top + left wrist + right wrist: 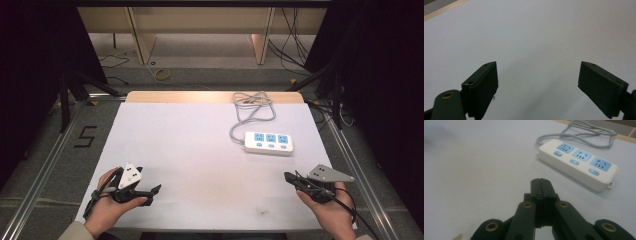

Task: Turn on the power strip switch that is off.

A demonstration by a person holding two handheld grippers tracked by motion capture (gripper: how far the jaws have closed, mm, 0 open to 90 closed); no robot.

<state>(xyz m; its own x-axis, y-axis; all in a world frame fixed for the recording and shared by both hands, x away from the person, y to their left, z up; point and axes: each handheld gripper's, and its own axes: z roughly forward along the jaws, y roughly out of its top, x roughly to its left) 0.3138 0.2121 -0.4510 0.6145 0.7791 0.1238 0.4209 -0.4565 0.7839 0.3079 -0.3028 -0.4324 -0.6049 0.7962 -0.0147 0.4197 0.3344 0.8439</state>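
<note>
High view: a white power strip (268, 142) lies flat near the tabletop's (200, 150) far right corner, its grey cord (251, 107) looped toward the far edge — seemingly parked clear of the working area. The left claw (155, 189), released wide, and the right claw (288, 176), clenched on nothing, rest at the near corners — bare room lies between.
</note>
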